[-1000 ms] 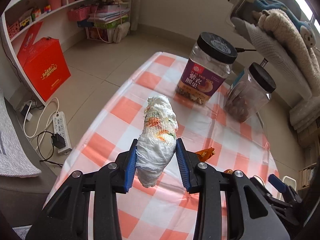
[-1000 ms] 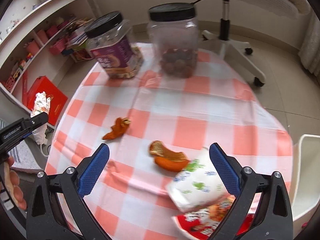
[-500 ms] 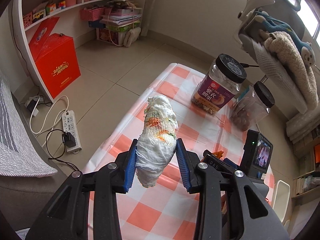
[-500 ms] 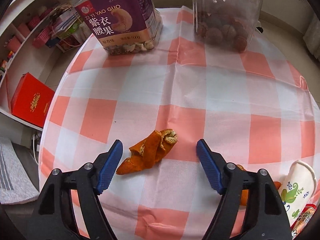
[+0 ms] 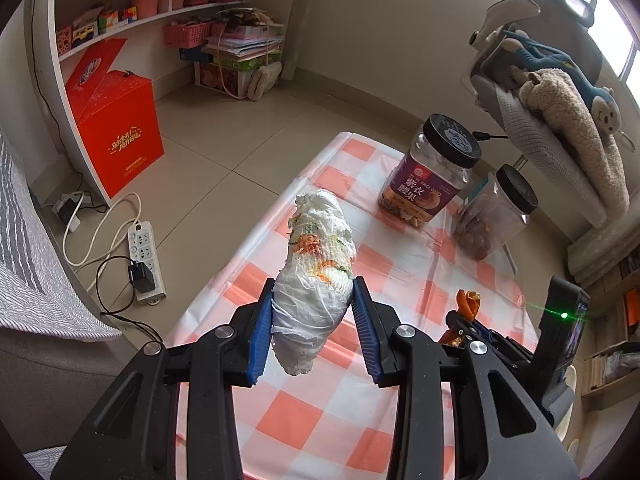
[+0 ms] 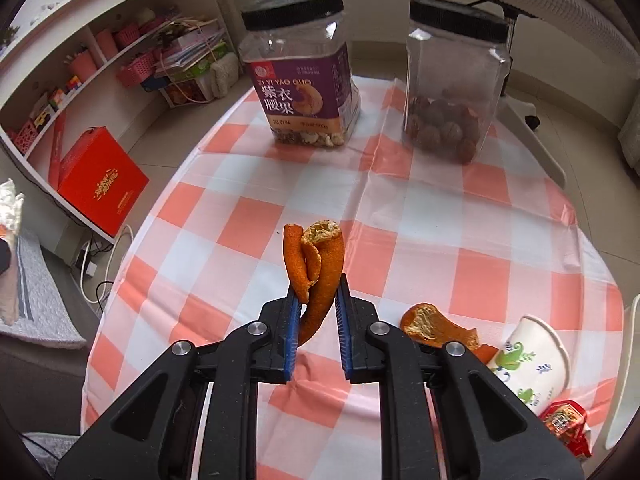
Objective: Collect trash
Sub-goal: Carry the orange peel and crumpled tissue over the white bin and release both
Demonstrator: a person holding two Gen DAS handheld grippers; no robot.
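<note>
Right wrist view: our right gripper (image 6: 317,312) clamps orange peel (image 6: 316,268); left gripper (image 5: 313,320) grips wadded tissue (image 5: 316,276). Pickup done, we judge; 2 loads need binning.

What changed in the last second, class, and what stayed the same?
The right gripper, open a second ago, moved forward to the curled peel, closed on it and lifted it off the cloth. The left gripper still holds the tissue wad. The jars, cup and other peel stayed put.
</note>
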